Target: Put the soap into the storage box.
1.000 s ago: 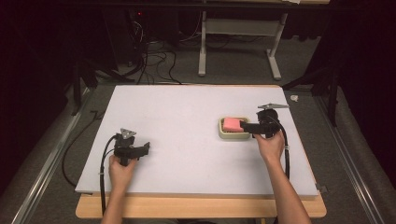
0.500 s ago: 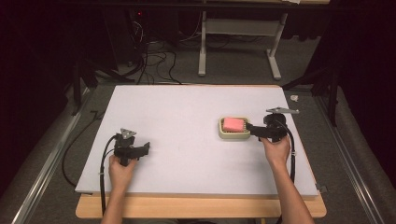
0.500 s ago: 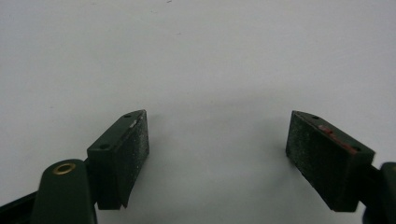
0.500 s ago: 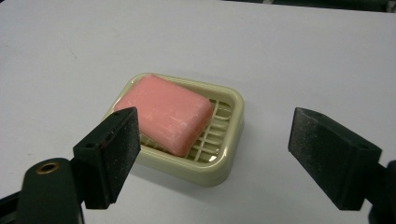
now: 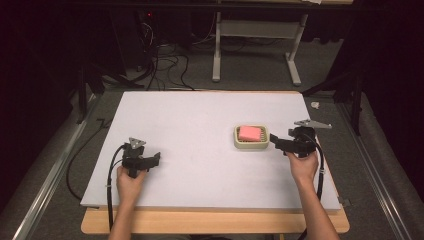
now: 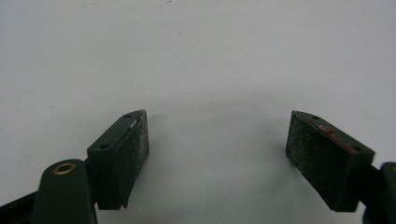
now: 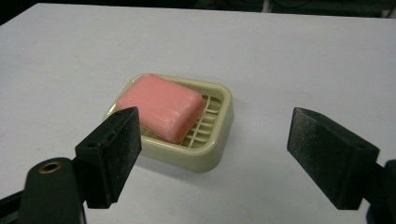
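The pink soap (image 5: 249,133) is seen lying in the cream dish (image 5: 251,144) on the white table (image 5: 200,120), at about three o'clock from its centre. The right gripper (image 5: 276,143) is held just beside the dish at its three o'clock; its jaws have just been closing, apart, with nothing gripped. The left gripper (image 5: 156,159) is kept released at eight o'clock, its jaws spread over bare table.
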`<state>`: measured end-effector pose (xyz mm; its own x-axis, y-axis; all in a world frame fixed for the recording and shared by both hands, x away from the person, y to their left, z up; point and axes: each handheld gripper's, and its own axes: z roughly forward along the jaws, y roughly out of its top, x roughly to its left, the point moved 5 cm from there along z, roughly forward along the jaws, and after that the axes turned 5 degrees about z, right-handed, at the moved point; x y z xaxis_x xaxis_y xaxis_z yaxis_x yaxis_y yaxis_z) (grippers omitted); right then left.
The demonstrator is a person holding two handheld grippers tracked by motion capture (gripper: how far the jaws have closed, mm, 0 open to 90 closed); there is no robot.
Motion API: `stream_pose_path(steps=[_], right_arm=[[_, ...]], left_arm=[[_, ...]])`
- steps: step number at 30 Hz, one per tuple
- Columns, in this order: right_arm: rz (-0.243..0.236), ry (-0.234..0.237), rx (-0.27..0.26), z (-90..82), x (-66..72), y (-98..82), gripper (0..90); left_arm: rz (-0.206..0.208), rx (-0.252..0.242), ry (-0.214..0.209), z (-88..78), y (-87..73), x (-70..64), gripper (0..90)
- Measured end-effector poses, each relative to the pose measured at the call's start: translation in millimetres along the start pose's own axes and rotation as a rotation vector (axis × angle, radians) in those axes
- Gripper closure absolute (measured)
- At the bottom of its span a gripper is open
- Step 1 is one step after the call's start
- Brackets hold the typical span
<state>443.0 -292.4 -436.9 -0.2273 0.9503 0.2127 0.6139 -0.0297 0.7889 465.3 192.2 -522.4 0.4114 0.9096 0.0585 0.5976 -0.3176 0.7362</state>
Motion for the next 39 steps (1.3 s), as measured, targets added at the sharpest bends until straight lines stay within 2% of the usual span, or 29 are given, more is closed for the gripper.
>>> stream_pose_path(steps=[18,27,39], right_arm=[[-0.002,0.034,-0.059,-28.4,0.2,-14.3,18.8],[0.003,0.057,-0.065,-35.2,1.2,-28.4,19.5],[0.006,0.081,-0.087,-46.0,2.2,-38.2,20.0]], left_arm=[[-0.001,-0.001,0.001,0.1,0.0,0.0,21.9],[-0.001,-0.001,0.001,0.2,0.0,0.0,21.9],[0.0,0.0,0.001,0.0,0.0,-0.1,21.9]])
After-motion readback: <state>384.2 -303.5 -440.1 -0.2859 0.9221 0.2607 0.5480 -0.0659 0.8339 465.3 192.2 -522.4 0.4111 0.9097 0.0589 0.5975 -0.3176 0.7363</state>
